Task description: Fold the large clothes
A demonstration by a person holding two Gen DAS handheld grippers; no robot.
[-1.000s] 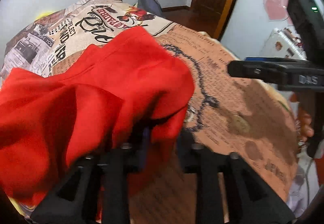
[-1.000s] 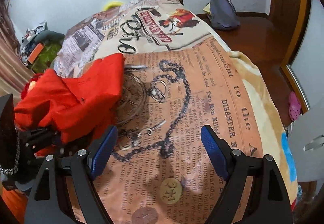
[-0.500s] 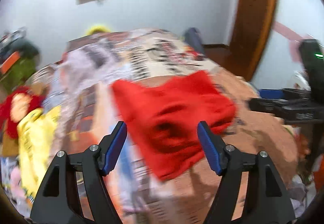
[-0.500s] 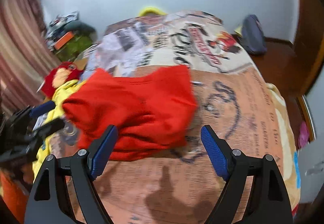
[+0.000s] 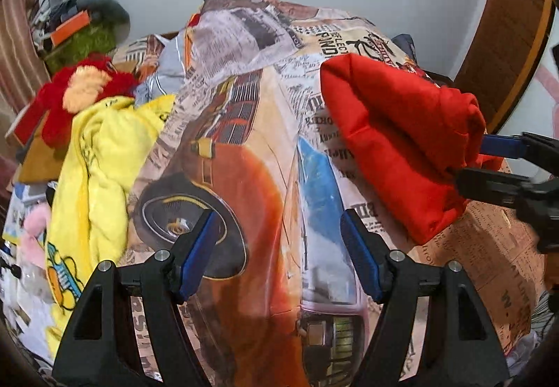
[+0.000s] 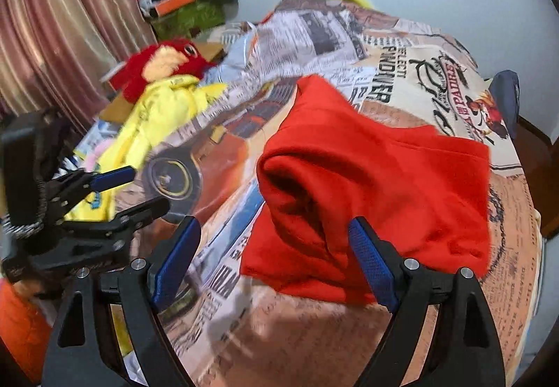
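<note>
A yellow garment (image 5: 94, 156) and a red plush toy (image 5: 80, 90) lie at the bed's left edge. The left gripper (image 5: 279, 247) is spread wide over the printed bedspread (image 5: 251, 149), holding nothing. To its right, the red garment (image 6: 377, 184) lies bunched on the bed, with the right gripper (image 6: 272, 257) spread open at its near edge.

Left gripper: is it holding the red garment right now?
No, the left gripper stands open with only the printed bedspread between its fingers; the red garment lies apart.
</note>
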